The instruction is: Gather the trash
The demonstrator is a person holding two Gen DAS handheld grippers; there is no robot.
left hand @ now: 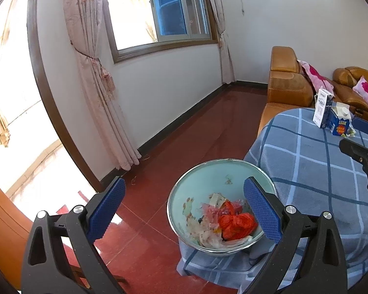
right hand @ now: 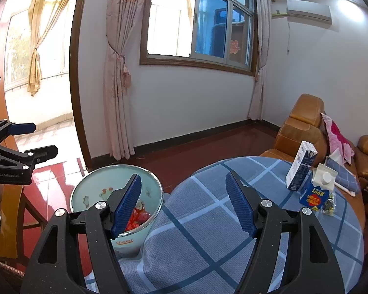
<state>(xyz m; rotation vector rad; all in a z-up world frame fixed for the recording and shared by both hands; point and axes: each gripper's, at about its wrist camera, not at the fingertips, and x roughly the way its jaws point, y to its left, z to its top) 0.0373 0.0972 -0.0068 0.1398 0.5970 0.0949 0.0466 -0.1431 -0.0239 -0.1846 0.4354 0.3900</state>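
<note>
Red and clear wrappers already fill the trash bin beside the checked table, two cartons remain on its far side, and both grippers, left gripper and right gripper, gape empty.

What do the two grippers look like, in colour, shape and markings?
Both the left gripper and the right gripper have matte black, speckled frames with triangular cut-outs and round silver bolt heads. Each finger carries a blue pad with a bumpy grid surface and a toothed edge. The left one, seen from the side, bears small grey lettering. No cables or sleeves show.
</note>
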